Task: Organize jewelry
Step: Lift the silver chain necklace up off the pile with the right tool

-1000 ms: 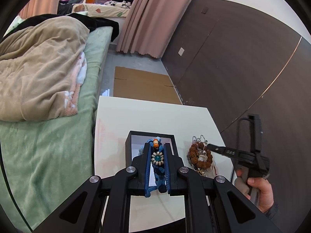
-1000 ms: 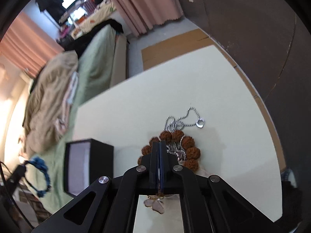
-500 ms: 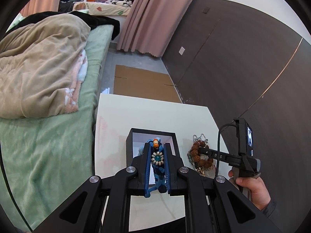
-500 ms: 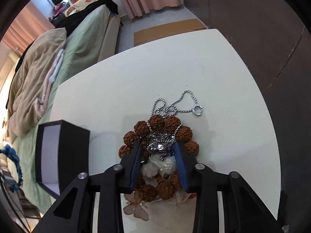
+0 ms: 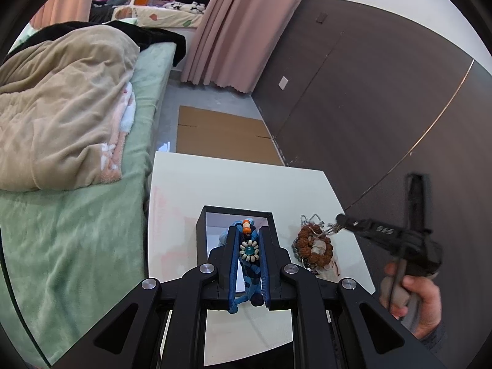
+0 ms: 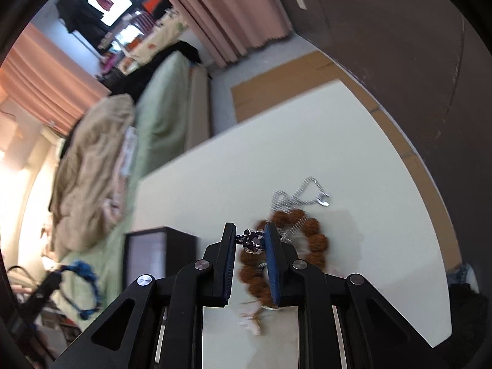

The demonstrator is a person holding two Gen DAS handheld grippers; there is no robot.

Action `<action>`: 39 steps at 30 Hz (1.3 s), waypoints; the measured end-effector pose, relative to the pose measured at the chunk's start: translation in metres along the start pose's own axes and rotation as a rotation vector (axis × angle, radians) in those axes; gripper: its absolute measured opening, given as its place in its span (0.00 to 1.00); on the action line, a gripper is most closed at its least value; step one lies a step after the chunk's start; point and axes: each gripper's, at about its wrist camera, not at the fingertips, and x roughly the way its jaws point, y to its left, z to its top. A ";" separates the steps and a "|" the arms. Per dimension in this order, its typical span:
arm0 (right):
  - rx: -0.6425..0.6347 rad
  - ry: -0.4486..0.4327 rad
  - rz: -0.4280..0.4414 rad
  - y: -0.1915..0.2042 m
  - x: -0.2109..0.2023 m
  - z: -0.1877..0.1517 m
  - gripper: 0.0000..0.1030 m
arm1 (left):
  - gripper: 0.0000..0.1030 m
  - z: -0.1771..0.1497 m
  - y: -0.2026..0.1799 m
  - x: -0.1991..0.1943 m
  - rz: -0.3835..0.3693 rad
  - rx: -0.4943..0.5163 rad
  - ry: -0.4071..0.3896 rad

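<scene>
My left gripper [image 5: 248, 230] is shut on a blue braided bracelet [image 5: 249, 250] with a bead flower and hangs over the open black box [image 5: 201, 230] on the white table [image 5: 230, 181]. To the right lies a brown bead bracelet [image 5: 307, 233] with a silver chain necklace [image 6: 307, 189] tangled across it. The jaws of my right gripper [image 6: 250, 230] are closing, and the pads press on the necklace's silver pendant [image 6: 252, 241]. In the left wrist view the right gripper [image 5: 338, 220] holds the chain drawn up off the pile.
A bed [image 5: 77, 215] with a beige blanket borders the table's left edge. A dark panelled wall [image 5: 369, 107] runs along the right. Flat cardboard [image 5: 221, 135] lies on the floor beyond. A pale butterfly ornament [image 6: 252, 319] lies near the beads. A person's hand [image 5: 421, 301] holds the right gripper.
The right gripper opened over the bead pile, took the silver pendant between its pads, closed on it and rose slightly. The left gripper and blue bracelet have kept still.
</scene>
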 end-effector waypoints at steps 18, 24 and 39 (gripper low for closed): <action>-0.198 -0.230 0.176 0.127 -0.131 0.047 0.19 | 0.12 0.009 0.020 -0.031 -0.007 -0.067 -0.075; -0.283 -0.325 0.217 0.177 -0.179 0.061 0.19 | 0.12 0.011 0.024 -0.045 -0.007 -0.082 -0.104; -0.391 -0.325 0.294 0.234 -0.183 0.053 0.19 | 0.12 0.009 0.036 -0.058 0.018 -0.100 -0.119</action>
